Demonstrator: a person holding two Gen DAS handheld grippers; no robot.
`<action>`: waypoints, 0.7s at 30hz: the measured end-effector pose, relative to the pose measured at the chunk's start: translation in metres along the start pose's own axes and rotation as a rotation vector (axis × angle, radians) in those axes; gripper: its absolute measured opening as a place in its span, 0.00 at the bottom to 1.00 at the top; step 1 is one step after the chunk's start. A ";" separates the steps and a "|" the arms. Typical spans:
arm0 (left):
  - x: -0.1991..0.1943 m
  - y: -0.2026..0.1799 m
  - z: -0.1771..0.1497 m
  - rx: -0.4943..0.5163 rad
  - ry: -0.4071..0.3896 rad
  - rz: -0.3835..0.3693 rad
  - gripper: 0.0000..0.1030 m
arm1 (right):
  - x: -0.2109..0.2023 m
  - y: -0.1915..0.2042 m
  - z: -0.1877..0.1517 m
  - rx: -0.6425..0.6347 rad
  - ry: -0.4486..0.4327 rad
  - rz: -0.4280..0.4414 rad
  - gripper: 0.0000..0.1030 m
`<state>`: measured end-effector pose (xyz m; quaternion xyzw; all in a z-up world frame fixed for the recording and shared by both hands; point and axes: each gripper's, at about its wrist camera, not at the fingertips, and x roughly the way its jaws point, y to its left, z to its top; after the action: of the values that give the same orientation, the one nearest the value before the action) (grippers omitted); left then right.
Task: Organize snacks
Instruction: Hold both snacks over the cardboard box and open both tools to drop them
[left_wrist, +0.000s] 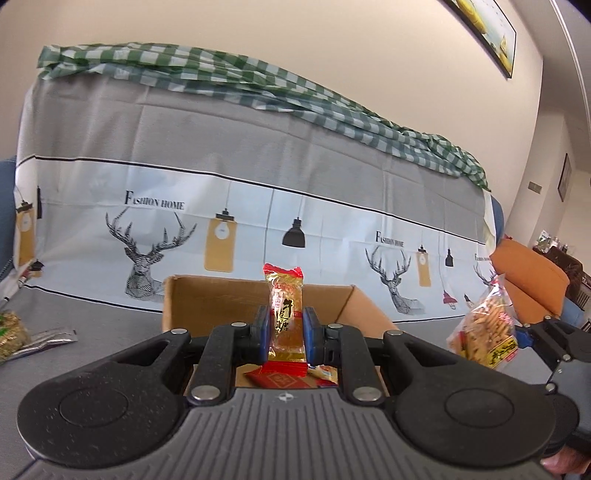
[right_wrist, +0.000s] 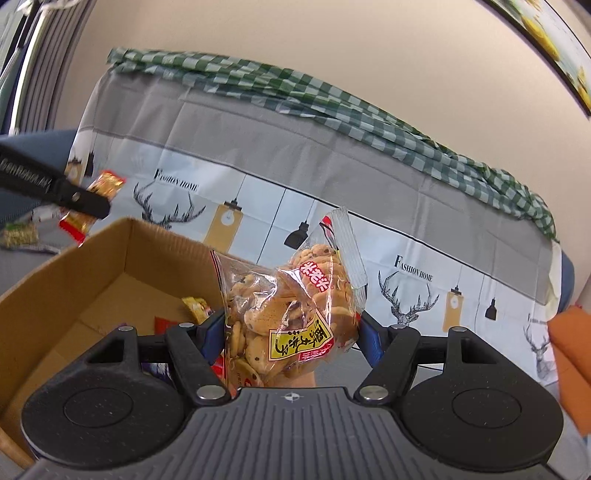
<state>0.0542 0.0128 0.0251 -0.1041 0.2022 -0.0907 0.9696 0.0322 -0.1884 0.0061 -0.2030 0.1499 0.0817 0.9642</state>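
My left gripper (left_wrist: 287, 330) is shut on a gold and red candy packet (left_wrist: 286, 314), held upright over the open cardboard box (left_wrist: 207, 295). Red and yellow snack packets (left_wrist: 291, 378) lie in the box below it. My right gripper (right_wrist: 291, 332) is shut on a clear bag of small biscuits (right_wrist: 288, 317), held above the box's right side (right_wrist: 74, 273). The biscuit bag also shows at the right of the left wrist view (left_wrist: 484, 328), and the candy packet with the left gripper at the upper left of the right wrist view (right_wrist: 92, 203).
The box sits on a sofa covered with a grey deer-print sheet (left_wrist: 258, 166), with a green checked cloth (left_wrist: 221, 74) on the backrest. A green snack pack (left_wrist: 11, 332) and a silver wrapper (left_wrist: 48, 338) lie left of the box. An orange cushion (left_wrist: 528, 277) is at right.
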 end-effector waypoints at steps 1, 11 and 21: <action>0.001 -0.001 -0.001 0.003 0.002 -0.003 0.19 | 0.001 0.002 -0.001 -0.013 -0.001 0.001 0.70; -0.001 -0.006 -0.004 0.039 -0.006 -0.027 0.19 | 0.006 0.019 0.003 -0.055 -0.011 0.035 0.70; -0.001 -0.005 -0.005 0.039 0.000 -0.035 0.19 | 0.010 0.018 0.003 -0.060 -0.007 0.028 0.70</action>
<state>0.0508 0.0075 0.0226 -0.0885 0.1984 -0.1114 0.9697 0.0381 -0.1700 -0.0009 -0.2293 0.1469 0.1002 0.9570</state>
